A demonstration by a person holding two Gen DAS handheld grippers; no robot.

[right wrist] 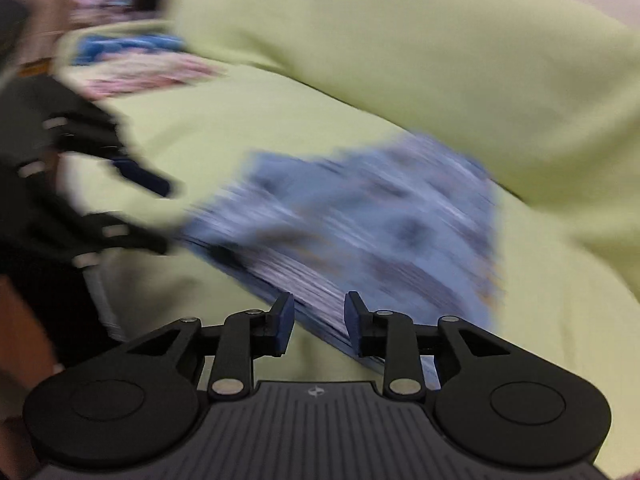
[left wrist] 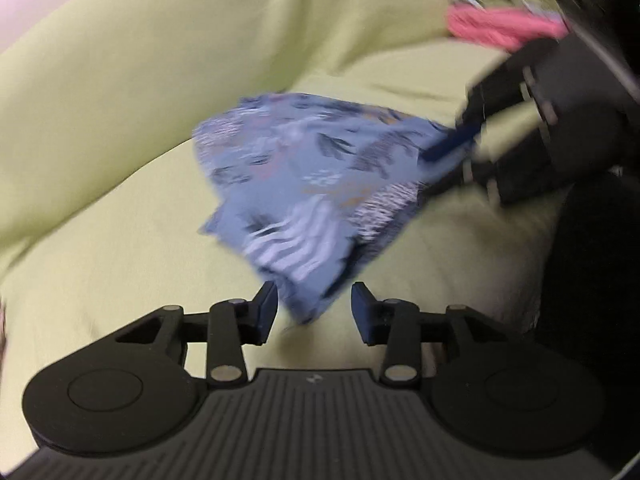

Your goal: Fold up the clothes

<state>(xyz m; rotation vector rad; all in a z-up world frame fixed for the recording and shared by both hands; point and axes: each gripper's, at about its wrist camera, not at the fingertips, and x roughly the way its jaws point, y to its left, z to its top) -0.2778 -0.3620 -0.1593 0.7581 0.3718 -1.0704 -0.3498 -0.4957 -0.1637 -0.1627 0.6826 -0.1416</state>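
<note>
1. The blue patterned garment (left wrist: 316,184) lies in a loose, partly folded heap on the yellow-green sheet (left wrist: 120,120), filling the centre of the left wrist view and the centre to lower right of the right wrist view, where motion blur smears its edges.
2. The left gripper (left wrist: 314,312) sits at the bottom centre of its own view with its fingers spread apart; the nearest corner of the garment reaches down between them, but nothing is pinched.
3. The right gripper (right wrist: 319,322) is likewise spread in its own view, with the garment's near edge running past its fingers. In the left wrist view it enters from the right, its tips at the cloth's right corner; I cannot tell whether they touch the cloth.
4. A pink item (left wrist: 500,28) lies at the upper right of the left wrist view, and folded pieces (right wrist: 136,64) sit at the upper left of the right wrist view, well apart from the work.
5. Likely risks: closing while the hands move this fast could catch one layer only, or the sheet beneath, dragging the heap out of shape.
6. Uneven pulls from the two corners could twist the fold.
</note>
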